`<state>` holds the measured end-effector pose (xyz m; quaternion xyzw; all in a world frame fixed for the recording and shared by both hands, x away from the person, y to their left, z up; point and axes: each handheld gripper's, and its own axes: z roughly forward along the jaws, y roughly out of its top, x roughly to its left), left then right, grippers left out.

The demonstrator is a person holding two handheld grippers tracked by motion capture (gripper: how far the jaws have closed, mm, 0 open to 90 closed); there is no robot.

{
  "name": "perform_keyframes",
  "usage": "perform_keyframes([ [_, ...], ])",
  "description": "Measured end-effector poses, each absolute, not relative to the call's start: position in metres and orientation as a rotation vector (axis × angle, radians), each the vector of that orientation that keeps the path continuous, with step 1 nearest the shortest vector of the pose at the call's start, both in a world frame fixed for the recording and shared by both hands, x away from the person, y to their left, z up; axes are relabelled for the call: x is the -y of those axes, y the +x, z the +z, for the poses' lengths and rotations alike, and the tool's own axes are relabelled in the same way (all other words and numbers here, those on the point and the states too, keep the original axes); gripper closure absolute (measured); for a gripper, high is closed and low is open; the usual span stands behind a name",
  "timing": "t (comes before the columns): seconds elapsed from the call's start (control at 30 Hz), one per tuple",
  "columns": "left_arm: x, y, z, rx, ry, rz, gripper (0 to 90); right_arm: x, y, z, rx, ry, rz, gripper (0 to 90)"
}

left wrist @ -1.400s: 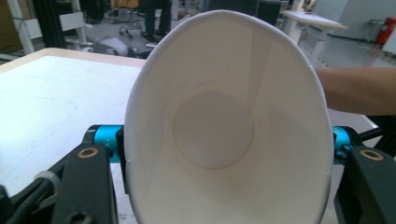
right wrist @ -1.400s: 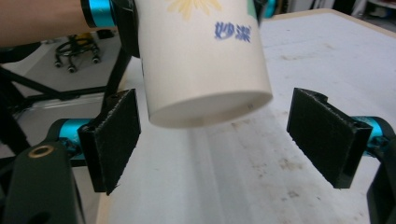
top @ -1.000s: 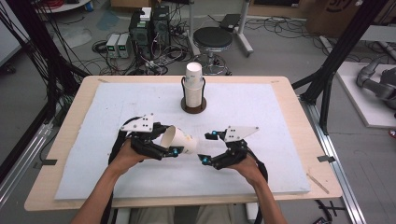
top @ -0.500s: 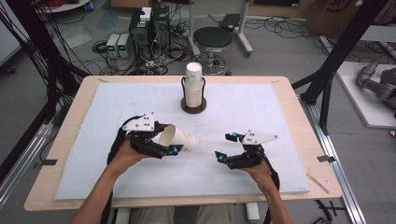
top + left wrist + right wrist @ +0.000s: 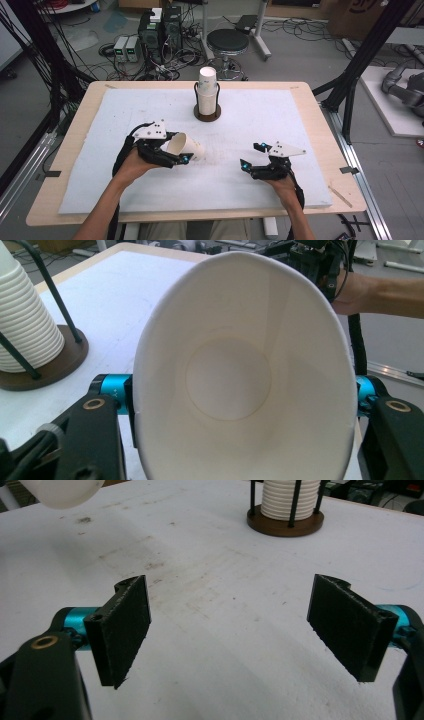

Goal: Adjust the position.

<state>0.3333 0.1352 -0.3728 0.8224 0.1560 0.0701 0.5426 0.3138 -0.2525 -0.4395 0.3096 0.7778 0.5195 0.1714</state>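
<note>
A white paper cup (image 5: pixel 186 146), pinched on its side by the left gripper (image 5: pixel 175 156) above the near-left mat (image 5: pixel 300 115), while the right gripper (image 5: pixel 252 165) is held spread and empty; crushing could be caused by excess squeeze.

I see one white paper cup (image 5: pixel 186 147) lying on its side in the grip of my left gripper (image 5: pixel 172 156) — its open mouth turned back toward my side of the tabletop (image 5: pixel 100 130), its closed base pointing away and to the right. In the left gripper view the cup's rim (image 5: pixel 240 270) is squeezed into a tall oval, with the round bottom visible deep inside, plain and clean. It sits above the white surface at the left-centre — well apart from the stack of cups (image 5: pixel 207 90) in its stand at the far middle.
</note>
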Motion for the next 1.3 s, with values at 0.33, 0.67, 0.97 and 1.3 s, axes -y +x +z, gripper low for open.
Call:
perform_keyframes([
  [0.33,-0.136,0.335,-0.375,-0.400,2.008,0.189,34.8,0.257,0.314,-0.448,-2.175,0.913,1.469,17.9],
  [0.67,-0.136,0.339,-0.373,-0.418,2.089,0.224,34.8,0.256,0.314,-0.450,-2.174,0.918,1.461,17.9],
  [0.97,-0.137,0.346,-0.367,-0.427,2.188,0.229,34.7,0.256,0.315,-0.450,-2.179,0.912,1.463,17.9],
  [1.3,-0.137,0.352,-0.364,-0.435,2.268,0.223,34.7,0.256,0.315,-0.450,-2.185,0.907,1.455,18.0],
])
